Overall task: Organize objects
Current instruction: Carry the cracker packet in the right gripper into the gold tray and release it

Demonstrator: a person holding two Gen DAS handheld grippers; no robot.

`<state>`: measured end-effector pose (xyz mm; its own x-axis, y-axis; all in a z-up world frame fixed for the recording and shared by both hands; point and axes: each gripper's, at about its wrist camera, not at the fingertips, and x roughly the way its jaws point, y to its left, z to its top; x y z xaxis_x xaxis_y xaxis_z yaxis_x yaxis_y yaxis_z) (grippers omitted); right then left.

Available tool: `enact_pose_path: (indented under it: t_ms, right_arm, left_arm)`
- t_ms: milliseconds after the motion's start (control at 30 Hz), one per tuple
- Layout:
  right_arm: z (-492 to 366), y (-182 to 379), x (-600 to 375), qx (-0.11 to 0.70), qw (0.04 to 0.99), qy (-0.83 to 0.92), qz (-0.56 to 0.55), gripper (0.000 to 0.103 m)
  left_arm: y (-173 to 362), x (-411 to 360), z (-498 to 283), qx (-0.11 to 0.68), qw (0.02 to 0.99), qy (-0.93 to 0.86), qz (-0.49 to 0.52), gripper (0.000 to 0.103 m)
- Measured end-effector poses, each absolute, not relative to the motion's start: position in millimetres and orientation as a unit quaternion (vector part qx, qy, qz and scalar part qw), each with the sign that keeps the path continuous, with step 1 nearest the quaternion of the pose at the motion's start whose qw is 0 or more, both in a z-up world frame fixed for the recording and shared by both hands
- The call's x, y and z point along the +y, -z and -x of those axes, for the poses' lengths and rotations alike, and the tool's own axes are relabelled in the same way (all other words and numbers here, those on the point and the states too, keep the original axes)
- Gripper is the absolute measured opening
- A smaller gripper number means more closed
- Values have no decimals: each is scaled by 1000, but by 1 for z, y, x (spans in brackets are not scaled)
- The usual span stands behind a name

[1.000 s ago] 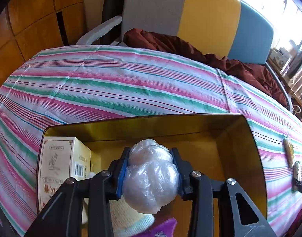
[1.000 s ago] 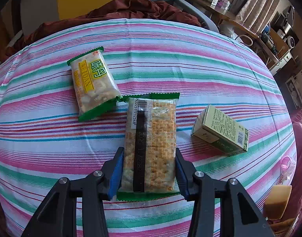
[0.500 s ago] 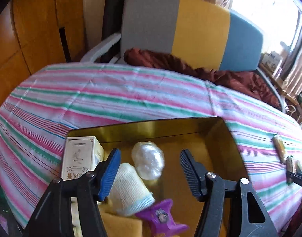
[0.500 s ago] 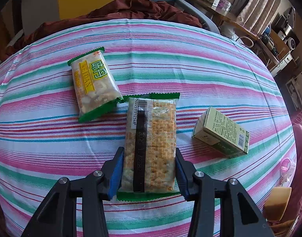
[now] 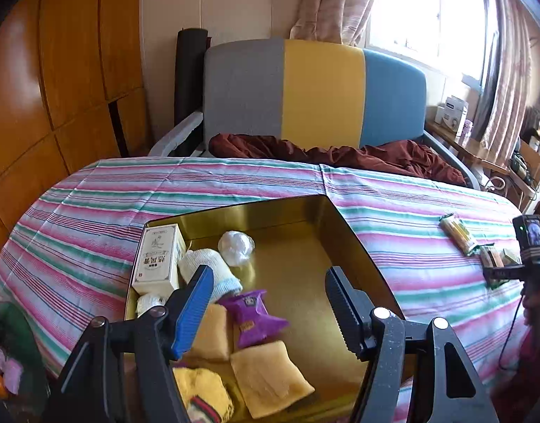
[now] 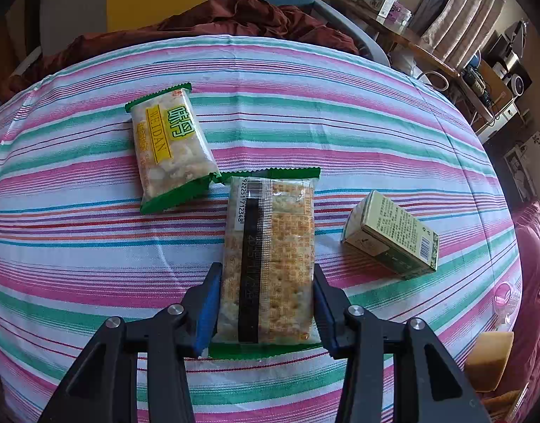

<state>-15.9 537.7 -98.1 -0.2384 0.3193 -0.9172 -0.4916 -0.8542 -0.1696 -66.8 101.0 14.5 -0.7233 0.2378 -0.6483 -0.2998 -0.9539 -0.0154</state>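
Released from the left gripper [image 5: 268, 290], whose empty jaws are opening, the plastic-wrapped ball [image 5: 235, 247] now lies in the gold tin [image 5: 354, 243]. Right gripper [image 6: 266, 303] clamps the cracker packet [image 6: 270, 257]; squeezing harder could crush the crackers.

Left wrist cam: raised, looks obliquely down toward 12 o'clock over gold tray [image 5: 347, 232]. Right wrist cam: close, steep down on striped cloth [image 6: 76, 246]. Shared: cloth, snack packs at left view's 3 o'clock.

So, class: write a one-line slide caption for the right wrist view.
Right gripper clamps a cracker packet on the striped cloth, with a snack packet and small box lying nearby.
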Motion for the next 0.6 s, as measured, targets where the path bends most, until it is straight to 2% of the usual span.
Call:
enact_pose_path:
  t_ms: [433, 500, 600]
  right_arm:
    - [13, 98, 526, 87, 235, -783, 569, 47]
    - [10, 98, 523, 111, 219, -782, 573, 47]
    - [0, 96, 520, 190, 170, -783, 567, 47]
  left_arm:
    - [-8, 93, 39, 45, 144, -927, 343, 67]
    - [-7, 91, 39, 43, 146, -927, 344, 67]
    - [-4, 87, 37, 40, 146, -926, 345, 67]
